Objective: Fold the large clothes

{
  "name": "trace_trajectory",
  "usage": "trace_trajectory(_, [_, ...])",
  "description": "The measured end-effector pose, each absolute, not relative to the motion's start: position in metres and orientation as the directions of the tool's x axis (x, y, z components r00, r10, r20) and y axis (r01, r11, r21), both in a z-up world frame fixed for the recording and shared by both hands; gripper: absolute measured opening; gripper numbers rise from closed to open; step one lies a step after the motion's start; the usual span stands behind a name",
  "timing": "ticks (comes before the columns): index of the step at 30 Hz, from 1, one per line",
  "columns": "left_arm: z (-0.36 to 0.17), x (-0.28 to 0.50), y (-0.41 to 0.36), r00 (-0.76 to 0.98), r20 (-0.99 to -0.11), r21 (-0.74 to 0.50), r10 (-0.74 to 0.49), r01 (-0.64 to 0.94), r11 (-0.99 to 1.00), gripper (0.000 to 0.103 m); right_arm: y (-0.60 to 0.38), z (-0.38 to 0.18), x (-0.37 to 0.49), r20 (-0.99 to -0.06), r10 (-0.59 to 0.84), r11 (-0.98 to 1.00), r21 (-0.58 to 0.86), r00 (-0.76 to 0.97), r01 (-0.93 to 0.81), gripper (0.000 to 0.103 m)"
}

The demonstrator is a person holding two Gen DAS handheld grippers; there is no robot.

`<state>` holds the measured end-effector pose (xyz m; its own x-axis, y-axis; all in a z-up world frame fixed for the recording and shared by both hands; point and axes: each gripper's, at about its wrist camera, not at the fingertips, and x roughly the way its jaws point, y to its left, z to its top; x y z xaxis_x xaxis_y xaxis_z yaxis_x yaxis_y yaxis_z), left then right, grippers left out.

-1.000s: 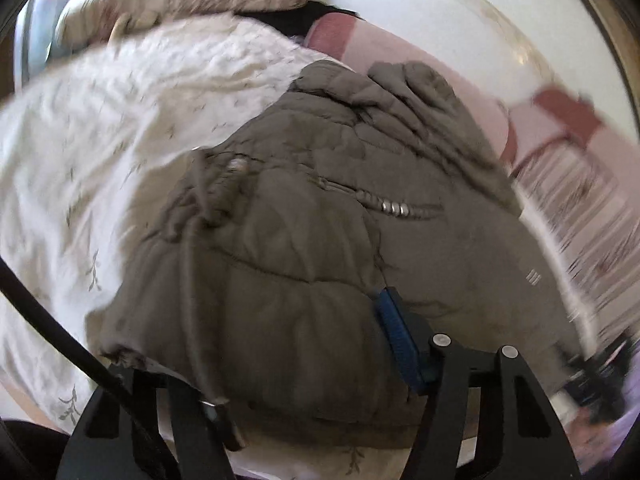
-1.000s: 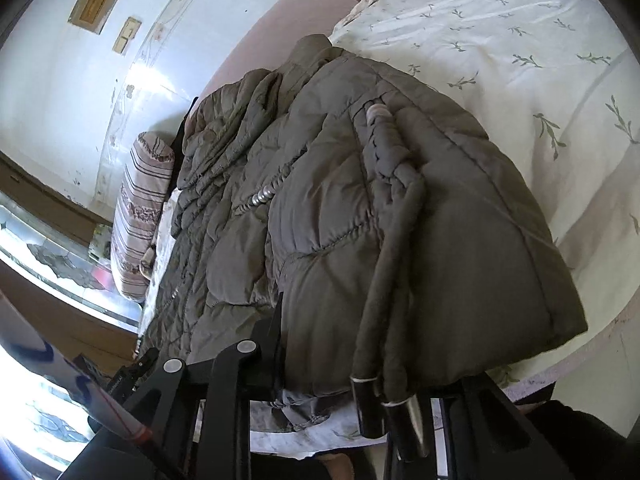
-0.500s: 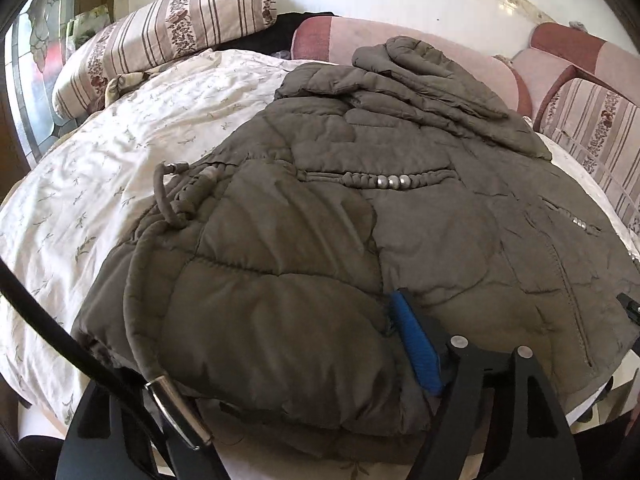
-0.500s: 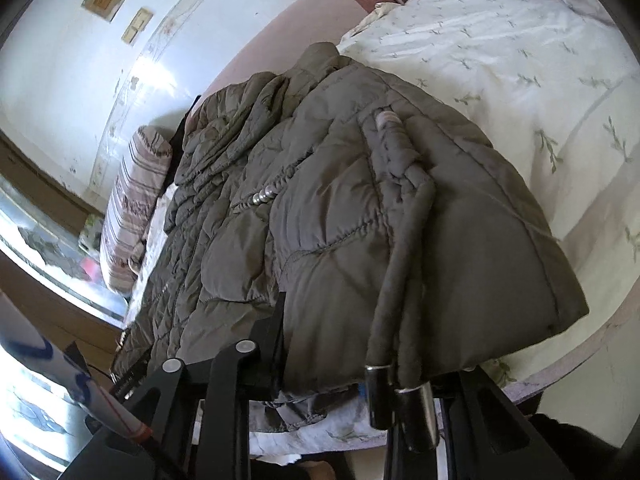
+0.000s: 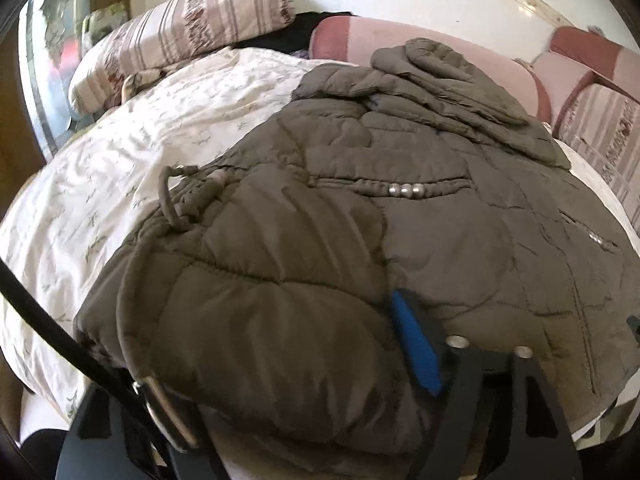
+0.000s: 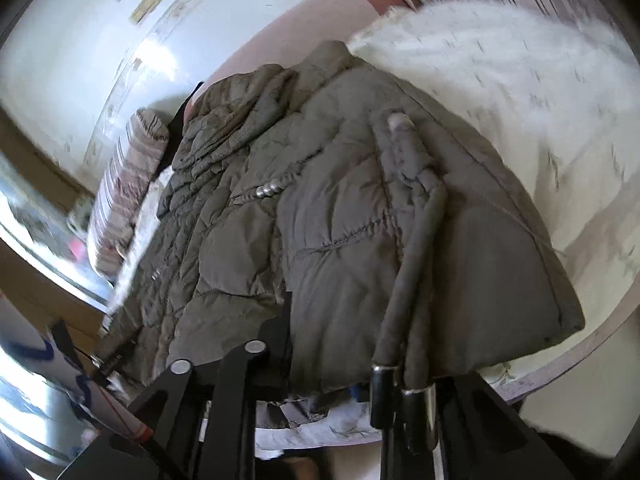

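Now a padded olive coat (image 5: 360, 220) lies spread on a bed with a pale leaf-print sheet (image 5: 120, 184), its hood bunched at the far end against pink cushions (image 5: 440, 52) and its near hem folded over toward both tools. From the left wrist, the left gripper (image 5: 304, 392) straddles that thick near fold, one blue pad (image 5: 416, 352) against the fabric on the right and the other finger buried under the hem; its jaws are closing on the bulk between them. From the right wrist, the right gripper (image 6: 332, 364) is closing too, narrow, with the hem bunched between its fingers. Two drawcords (image 6: 412, 288) with metal tips hang off the near edge. A striped bolster (image 5: 184, 32) lies far left.
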<state>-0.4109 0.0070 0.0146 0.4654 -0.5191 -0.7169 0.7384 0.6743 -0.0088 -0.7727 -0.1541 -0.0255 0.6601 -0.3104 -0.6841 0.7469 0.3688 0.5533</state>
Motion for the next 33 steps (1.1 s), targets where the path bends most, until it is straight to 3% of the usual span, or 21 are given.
trace_trajectory(2, [0.018, -0.418, 0.006, 0.488, -0.697, 0.023, -0.525, 0.748, 0.663, 0.043, -0.148, -0.018, -0.768, -0.691, -0.336, 0.403, 0.509, 0.640, 0.761, 0.016])
trace_trajectory(10, [0.028, -0.423, 0.009, 0.473, -0.691, 0.004, -0.546, 0.758, 0.652, 0.024, -0.141, -0.003, -0.770, -0.669, -0.390, 0.441, 0.468, 0.633, 0.766, 0.014])
trace_trajectory(33, [0.118, -0.455, 0.045, 0.464, -0.587, -0.026, -0.663, 0.809, 0.588, 0.021, -0.112, 0.080, -0.820, -0.536, -0.454, 0.481, 0.524, 0.711, 0.703, 0.013])
